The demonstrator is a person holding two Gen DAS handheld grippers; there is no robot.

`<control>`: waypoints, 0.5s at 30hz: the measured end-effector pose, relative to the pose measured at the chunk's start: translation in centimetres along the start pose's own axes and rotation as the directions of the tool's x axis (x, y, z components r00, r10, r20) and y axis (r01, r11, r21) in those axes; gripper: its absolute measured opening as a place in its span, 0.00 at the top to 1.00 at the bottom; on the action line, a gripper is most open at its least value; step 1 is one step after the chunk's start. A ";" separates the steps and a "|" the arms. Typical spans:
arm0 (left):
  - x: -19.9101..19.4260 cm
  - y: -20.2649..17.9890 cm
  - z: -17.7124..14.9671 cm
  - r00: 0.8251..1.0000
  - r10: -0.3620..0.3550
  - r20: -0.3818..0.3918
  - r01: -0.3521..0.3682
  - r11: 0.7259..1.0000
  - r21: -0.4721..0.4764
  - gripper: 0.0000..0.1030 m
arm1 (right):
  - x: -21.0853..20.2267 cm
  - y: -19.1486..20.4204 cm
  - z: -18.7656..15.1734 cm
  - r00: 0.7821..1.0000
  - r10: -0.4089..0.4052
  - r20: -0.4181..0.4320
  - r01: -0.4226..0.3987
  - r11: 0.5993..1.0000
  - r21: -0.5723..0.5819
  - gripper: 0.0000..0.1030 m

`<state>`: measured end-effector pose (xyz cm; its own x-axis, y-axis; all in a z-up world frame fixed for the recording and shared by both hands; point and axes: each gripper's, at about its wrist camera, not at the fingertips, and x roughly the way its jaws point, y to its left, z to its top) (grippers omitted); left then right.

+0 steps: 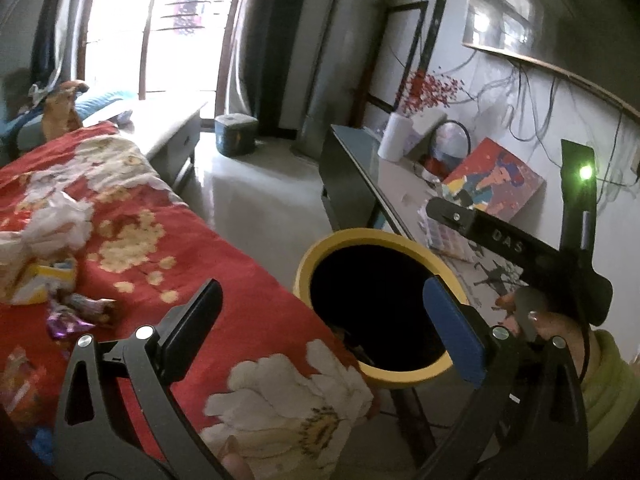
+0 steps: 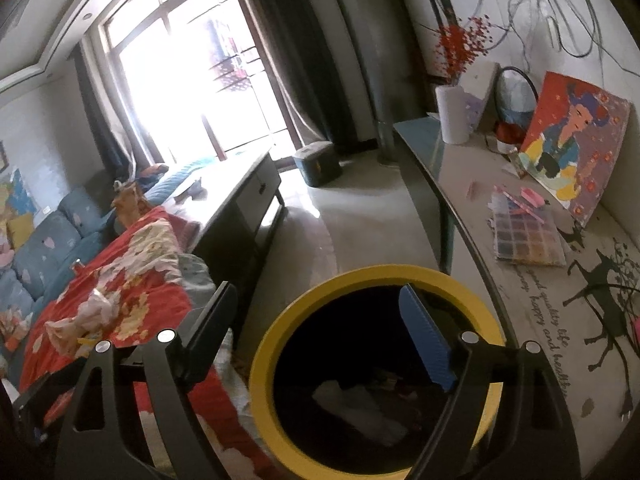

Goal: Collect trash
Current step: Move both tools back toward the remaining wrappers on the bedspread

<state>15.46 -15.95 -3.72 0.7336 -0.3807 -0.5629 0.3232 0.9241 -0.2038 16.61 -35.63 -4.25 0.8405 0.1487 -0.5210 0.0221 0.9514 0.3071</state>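
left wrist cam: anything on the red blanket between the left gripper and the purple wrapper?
Nothing: in the left wrist view only bare red blanket separates the open left gripper from the purple wrapper. Other scraps lie beyond the wrapper.

A red floral quilt point(image 1: 168, 240) is lying spread over the near left, beside a blue sofa point(image 2: 44, 248) running toward the far window point(image 2: 192, 80), where daylight is flooding in. A low cabinet point(image 2: 244, 200) is standing past the quilt, with a small dark box point(image 1: 236, 134) sitting on the floor beyond. Along the right, a painted portrait canvas point(image 2: 576, 140) is leaning against the wall on a long desk point(image 2: 532, 280), beside a paint palette point(image 2: 524, 240), a white paper roll point(image 2: 452, 114) and red berry sprigs point(image 2: 464, 44).
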 end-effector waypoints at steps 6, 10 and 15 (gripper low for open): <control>-1.5 1.2 0.2 0.999 0.044 0.032 -0.044 0.999 -0.006 0.11 | -0.5 2.1 0.0 0.999 0.035 0.002 -0.034 0.999 -0.034 0.20; -2.4 2.3 0.1 0.997 0.063 0.044 -0.062 0.998 -0.023 0.11 | -0.8 3.4 -0.2 0.999 0.050 0.003 -0.050 0.997 -0.059 0.20; -3.7 3.3 0.1 0.993 0.095 0.070 -0.093 0.995 -0.030 0.11 | -1.2 4.8 -0.5 0.997 0.074 0.003 -0.074 0.994 -0.079 0.20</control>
<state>13.84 -11.53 -2.23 0.8009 -0.2928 -0.5223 0.2358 0.9560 -0.1744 15.44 -31.09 -2.54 0.8413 0.2184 -0.4946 -0.0831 0.9561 0.2809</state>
